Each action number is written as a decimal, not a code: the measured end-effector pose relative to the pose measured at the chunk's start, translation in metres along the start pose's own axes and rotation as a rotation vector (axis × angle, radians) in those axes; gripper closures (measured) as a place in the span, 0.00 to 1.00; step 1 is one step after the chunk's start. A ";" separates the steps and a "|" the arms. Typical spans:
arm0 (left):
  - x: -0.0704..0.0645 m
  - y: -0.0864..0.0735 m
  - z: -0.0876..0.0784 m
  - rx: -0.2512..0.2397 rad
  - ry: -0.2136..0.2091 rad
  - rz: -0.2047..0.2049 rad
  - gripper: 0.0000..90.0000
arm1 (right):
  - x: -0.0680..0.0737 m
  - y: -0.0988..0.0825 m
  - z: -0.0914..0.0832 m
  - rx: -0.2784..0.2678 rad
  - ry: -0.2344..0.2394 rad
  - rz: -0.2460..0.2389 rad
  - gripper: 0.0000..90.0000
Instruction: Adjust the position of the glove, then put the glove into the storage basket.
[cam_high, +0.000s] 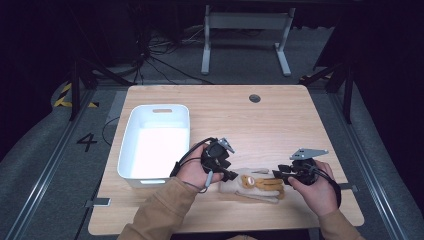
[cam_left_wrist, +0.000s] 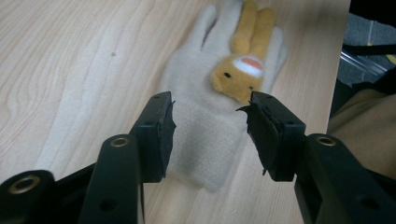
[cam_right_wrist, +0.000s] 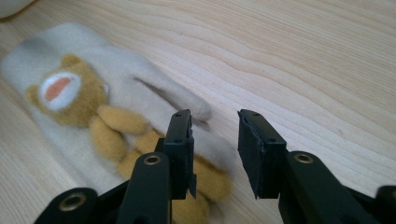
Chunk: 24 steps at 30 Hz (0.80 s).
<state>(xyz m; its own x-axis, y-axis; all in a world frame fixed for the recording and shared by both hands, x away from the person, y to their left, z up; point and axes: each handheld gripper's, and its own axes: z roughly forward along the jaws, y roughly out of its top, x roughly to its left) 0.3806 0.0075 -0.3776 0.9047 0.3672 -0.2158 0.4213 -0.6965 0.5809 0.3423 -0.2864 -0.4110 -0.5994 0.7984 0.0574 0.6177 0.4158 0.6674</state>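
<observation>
Lying flat on the wooden desk (cam_high: 280, 120), the soft cream glove with a brown bear (cam_left_wrist: 210, 116) is sitting between both released tongs (cam_left_wrist: 210, 123) (cam_right_wrist: 215, 140); pinching only fuzz could be letting it slip.

Cream glove (cam_high: 252, 187), tan bear (cam_high: 260, 182)

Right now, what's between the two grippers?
The cream glove with a brown bear on it lies flat on the table, spanning from the left gripper to the right gripper, clearest in the high view. Both sets of jaws stand open.
</observation>
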 end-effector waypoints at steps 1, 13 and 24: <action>0.000 0.001 0.002 0.004 -0.002 0.012 0.55 | -0.004 -0.002 -0.001 0.000 0.003 0.006 0.72; -0.003 0.004 0.025 0.069 0.012 0.092 0.42 | -0.021 -0.011 -0.007 -0.024 -0.011 0.049 0.70; 0.003 0.003 0.043 0.114 -0.006 0.141 0.33 | -0.024 -0.016 -0.005 -0.024 -0.004 0.056 0.68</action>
<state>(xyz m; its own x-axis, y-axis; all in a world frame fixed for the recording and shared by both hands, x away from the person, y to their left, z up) 0.3873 -0.0203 -0.4103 0.9555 0.2578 -0.1437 0.2947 -0.8064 0.5128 0.3447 -0.3145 -0.4195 -0.5623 0.8218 0.0925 0.6380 0.3599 0.6808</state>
